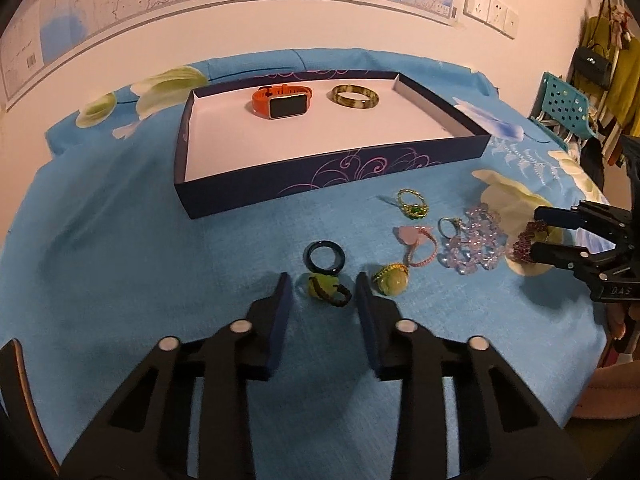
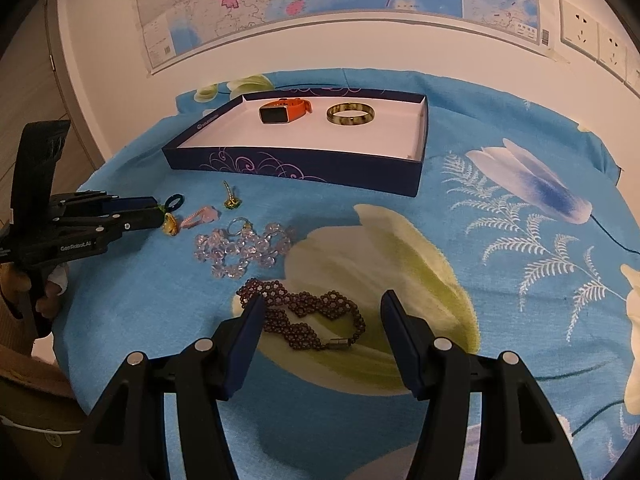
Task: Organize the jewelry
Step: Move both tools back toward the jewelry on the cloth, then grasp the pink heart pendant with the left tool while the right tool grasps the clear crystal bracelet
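Observation:
A dark blue box (image 1: 320,178) (image 2: 296,166) with a white floor holds an orange watch (image 1: 282,101) (image 2: 282,111) and a mottled bangle (image 1: 355,97) (image 2: 351,114). Loose jewelry lies on the blue cloth before it. My left gripper (image 1: 324,290) (image 2: 160,212) is open around a green stone ring (image 1: 326,289), beside a dark ring (image 1: 325,256) and a gold-set green ring (image 1: 391,279). My right gripper (image 2: 322,304) (image 1: 534,234) is open around a dark purple beaded bracelet (image 2: 304,316) (image 1: 526,240).
Between the grippers lie a clear bead bracelet (image 1: 474,242) (image 2: 244,246), a pink heart ring (image 1: 416,244), a silver ring (image 1: 448,226) and a gold green-stone ring (image 1: 412,202). A wall with a map stands behind. A teal chair (image 1: 564,110) stands at the right.

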